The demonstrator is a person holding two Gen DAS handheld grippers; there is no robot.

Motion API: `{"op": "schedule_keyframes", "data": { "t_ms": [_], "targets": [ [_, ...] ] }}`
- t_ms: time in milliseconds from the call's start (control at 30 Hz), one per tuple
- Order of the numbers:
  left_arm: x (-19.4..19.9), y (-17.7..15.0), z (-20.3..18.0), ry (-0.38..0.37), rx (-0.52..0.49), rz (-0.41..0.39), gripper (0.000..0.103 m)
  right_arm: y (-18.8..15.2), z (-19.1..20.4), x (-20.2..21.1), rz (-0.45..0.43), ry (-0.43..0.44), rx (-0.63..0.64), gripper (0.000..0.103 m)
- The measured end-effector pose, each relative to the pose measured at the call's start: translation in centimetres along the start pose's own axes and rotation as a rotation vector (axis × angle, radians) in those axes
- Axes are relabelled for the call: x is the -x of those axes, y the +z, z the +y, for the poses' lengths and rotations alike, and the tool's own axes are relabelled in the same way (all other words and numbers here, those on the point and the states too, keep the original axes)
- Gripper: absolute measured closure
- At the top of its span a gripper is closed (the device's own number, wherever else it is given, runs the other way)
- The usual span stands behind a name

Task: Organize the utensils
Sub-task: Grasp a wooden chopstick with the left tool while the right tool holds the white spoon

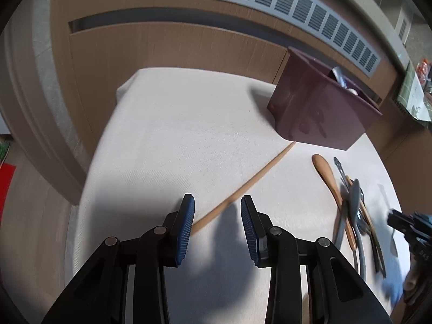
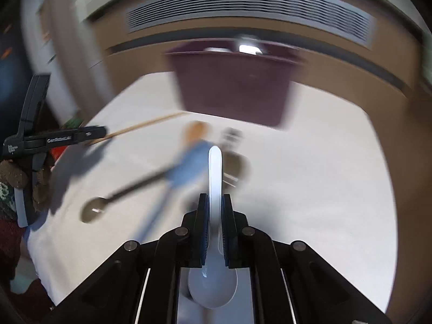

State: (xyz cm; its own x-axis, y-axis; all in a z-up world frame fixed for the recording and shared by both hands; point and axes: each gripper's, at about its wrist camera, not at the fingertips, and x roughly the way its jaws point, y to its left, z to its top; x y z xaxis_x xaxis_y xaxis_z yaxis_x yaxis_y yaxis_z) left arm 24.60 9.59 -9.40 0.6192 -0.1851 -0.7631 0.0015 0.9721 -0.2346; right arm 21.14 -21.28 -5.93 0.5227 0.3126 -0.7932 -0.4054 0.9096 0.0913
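On a table draped in a pale cloth [image 1: 167,135], the right gripper [image 2: 215,232] clamps a white spoon [image 2: 215,178] by its handle, bowl toward the camera and handle tip pointing at the dark purple bin [image 2: 232,86] at the table's far edge. The left gripper [image 1: 217,226] hangs with its jaws wide and nothing between them, over a long wooden stick [image 1: 251,186] whose far tip lies just short of the bin. Near the bin, to the stick's right in the left wrist view, lies a heap of utensils [image 1: 353,210], among them a wooden spoon [image 1: 328,175] and several metal pieces; motion blur in the right wrist view makes the rest hard to name. A metal utensil [image 1: 340,77] stands inside the bin.
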Motion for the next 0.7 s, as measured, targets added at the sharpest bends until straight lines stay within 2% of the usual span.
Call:
{"op": "schedule_keyframes", "data": {
  "t_ms": [133,233,467,600,700],
  "targets": [
    [-0.5,0.0,-0.2,-0.017,0.031,0.027,0.066,-2.8,-4.3,1.1,-0.002,-0.047,-0.154,0.095],
    [-0.1,-0.9,-1.2,-0.080,0.024,0.068,0.066,-4.0,-5.7,1.3,-0.001,-0.041,-0.223,0.095],
    [1.1,-3.8,-5.6,-0.133,-0.121,0.150,0.066,-4.1,-4.5,0.9,-0.028,0.014,-0.203,0.095],
    [0.9,-4.1,-7.6,-0.092,-0.174,0.146,0.066,-4.0,-3.5,0.8,-0.034,0.029,-0.169,0.095],
    [0.0,-3.1,-8.3,-0.076,-0.173,0.149,0.066,-4.3,-3.5,0.7,-0.028,0.035,-0.168,0.095]
  ]
}}
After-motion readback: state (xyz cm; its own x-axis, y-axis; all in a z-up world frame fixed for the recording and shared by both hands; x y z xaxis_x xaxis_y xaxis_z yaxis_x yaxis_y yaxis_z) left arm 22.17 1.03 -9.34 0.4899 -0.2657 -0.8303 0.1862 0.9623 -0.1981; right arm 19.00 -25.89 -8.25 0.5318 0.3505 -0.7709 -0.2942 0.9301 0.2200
